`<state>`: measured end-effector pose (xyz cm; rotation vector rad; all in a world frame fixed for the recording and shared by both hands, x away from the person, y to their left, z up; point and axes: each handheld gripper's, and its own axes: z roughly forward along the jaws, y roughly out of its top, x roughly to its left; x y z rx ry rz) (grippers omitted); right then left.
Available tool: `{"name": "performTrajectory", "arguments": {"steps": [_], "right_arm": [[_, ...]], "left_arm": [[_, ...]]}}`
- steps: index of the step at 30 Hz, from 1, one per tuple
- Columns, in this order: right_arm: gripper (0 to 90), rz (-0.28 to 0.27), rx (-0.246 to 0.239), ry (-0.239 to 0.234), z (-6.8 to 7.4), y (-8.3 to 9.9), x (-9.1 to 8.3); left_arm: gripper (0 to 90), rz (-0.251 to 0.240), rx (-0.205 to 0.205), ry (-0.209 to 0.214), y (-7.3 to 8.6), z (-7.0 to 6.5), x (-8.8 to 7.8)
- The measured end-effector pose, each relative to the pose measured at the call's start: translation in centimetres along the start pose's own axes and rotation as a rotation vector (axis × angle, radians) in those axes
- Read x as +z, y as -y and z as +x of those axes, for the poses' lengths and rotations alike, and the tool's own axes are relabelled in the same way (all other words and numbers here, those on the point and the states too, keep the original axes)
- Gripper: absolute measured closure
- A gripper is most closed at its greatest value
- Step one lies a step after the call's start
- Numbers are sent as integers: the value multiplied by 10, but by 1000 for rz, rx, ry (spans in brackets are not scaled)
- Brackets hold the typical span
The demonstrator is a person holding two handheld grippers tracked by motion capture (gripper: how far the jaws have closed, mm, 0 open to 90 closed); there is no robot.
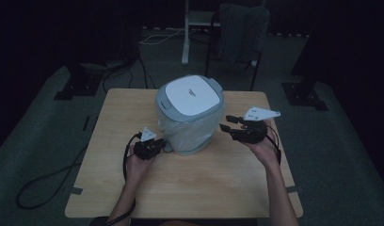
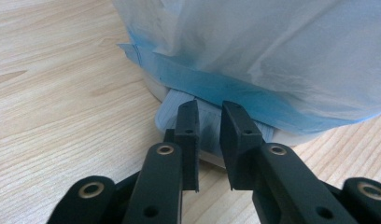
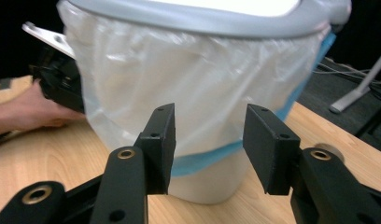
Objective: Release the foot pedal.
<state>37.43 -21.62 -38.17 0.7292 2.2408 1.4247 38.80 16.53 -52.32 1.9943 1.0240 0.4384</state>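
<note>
A round white plastic bin [image 1: 190,113] with a crinkled translucent liner [image 3: 193,93] sits on the pale wood-grain counter [image 1: 133,188]. The left tool [image 2: 208,135], at its 7 o'clock, is released beside a ribbed pedal [image 2: 207,123]. The right tool [image 3: 208,140], at 3 o'clock, is released.

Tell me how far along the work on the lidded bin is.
Done, by the look of it: the bin stands on the table with its lid shut and a white liner bag hanging over its outside. In hand: the left tongs sit open at the ribbed pedal at its base, gripping nothing. The right tongs hover open beside the bag. Left, probably: whatever needs the lid opened.
</note>
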Motion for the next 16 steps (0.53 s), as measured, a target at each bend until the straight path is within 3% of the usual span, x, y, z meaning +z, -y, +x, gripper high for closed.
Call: {"name": "performTrajectory", "arguments": {"steps": [12, 13, 15, 16], "right_arm": [[504, 99, 44, 74, -24, 30, 14], [503, 112, 51, 78, -26, 33, 17], [504, 198, 51, 114, -35, 51, 32], [504, 198, 51, 114, -35, 51, 32]], "left_arm": [[711, -21, -15, 2, 2, 0, -10], [711, -21, -17, 8, 2, 1, -10], [690, -20, -20, 7, 3, 2, -9], [687, -20, -20, 7, 3, 2, -9]]}}
